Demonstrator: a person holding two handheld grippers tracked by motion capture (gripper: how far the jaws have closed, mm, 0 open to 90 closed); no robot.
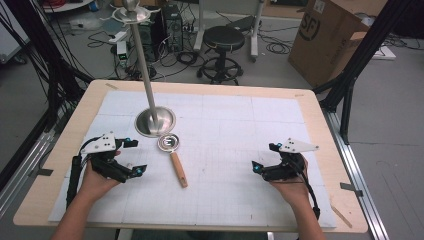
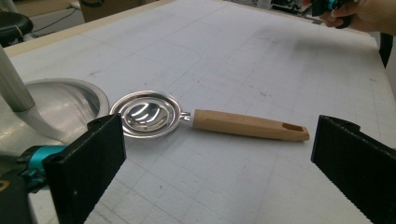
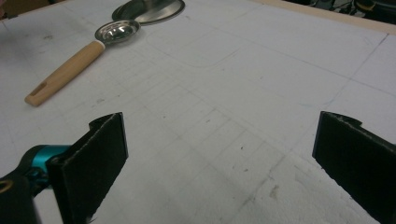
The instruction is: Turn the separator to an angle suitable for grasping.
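A small metal strainer spoon with a wooden handle (image 1: 177, 167) lies flat on the white mat, its bowl (image 1: 169, 143) touching the round steel base (image 1: 155, 121) of an upright pole stand. In the left gripper view the spoon (image 2: 247, 125) lies just beyond the wide-apart jaws. My left gripper (image 1: 134, 157) rests on the mat left of the spoon, open and empty. My right gripper (image 1: 264, 156) rests at the right of the mat, open and empty; the right gripper view has the spoon (image 3: 65, 73) far off to its upper left.
The steel pole (image 1: 143, 62) rises from the base and carries a dish at its top (image 1: 132, 14). The wooden table edge (image 1: 330, 150) frames the mat. A stool (image 1: 223, 40), a cardboard box (image 1: 325, 35) and cables stand on the floor behind.
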